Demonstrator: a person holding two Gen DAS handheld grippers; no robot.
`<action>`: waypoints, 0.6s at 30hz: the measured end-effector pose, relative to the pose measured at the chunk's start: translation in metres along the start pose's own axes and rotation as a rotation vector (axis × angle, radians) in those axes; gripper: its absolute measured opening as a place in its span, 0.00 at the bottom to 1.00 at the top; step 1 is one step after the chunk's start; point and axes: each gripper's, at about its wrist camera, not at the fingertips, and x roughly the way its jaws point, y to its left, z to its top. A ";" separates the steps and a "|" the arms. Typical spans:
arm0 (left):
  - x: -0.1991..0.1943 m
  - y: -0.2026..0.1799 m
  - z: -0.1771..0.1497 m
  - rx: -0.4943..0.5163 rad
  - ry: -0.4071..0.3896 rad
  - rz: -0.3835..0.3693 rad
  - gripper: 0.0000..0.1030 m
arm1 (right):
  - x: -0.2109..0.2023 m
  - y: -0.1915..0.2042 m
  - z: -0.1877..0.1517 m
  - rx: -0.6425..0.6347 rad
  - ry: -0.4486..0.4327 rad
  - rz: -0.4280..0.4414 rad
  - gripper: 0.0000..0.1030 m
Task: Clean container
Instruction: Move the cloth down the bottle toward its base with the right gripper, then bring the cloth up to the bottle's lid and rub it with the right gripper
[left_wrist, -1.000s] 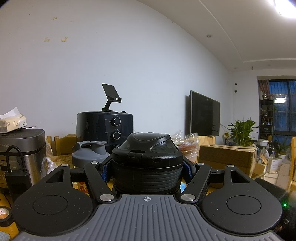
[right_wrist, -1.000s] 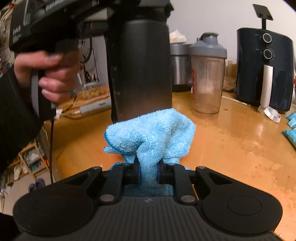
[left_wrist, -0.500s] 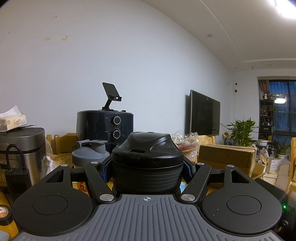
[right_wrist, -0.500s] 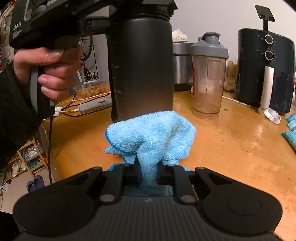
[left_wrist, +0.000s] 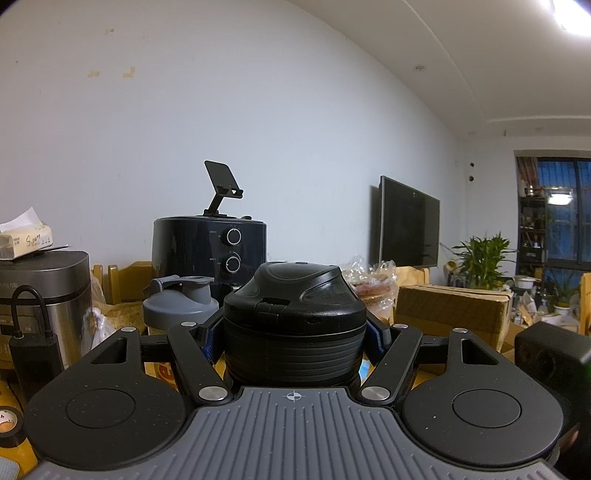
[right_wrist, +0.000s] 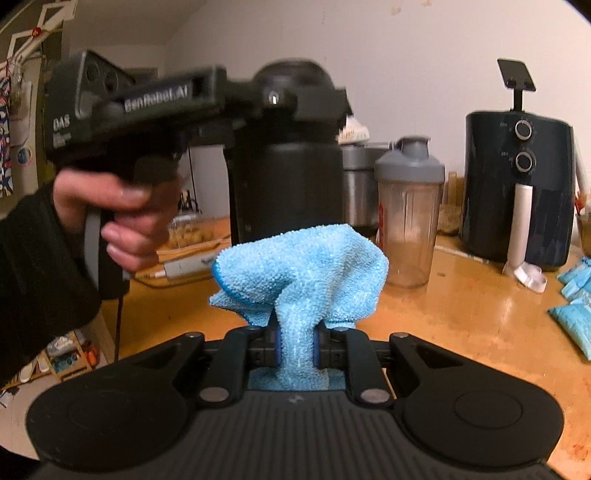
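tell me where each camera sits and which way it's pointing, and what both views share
Left wrist: sits on the left gripper, looking level along its jaws at the black bottle clamped by its lid, with the wall and TV beyond; no hand shows.
Right wrist: sits on the right gripper, looking slightly down over the blue cloth toward the table; the person's left hand and dark sleeve show.
Shared: the bottle, grey-lidded shaker, air fryer.

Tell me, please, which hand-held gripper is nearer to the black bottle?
Left. The left hand-held gripper is clamped around the black bottle at its lid; the right hand-held gripper holds the blue cloth just before it.
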 end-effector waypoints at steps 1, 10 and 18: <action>0.001 0.000 0.000 0.000 0.000 -0.001 0.66 | -0.002 0.000 0.001 0.000 -0.011 -0.001 0.09; 0.002 0.001 0.000 0.000 0.001 0.000 0.66 | -0.017 0.004 0.015 0.002 -0.111 -0.009 0.09; 0.003 0.000 -0.001 0.002 0.001 0.003 0.66 | -0.024 0.004 0.023 0.004 -0.212 -0.002 0.09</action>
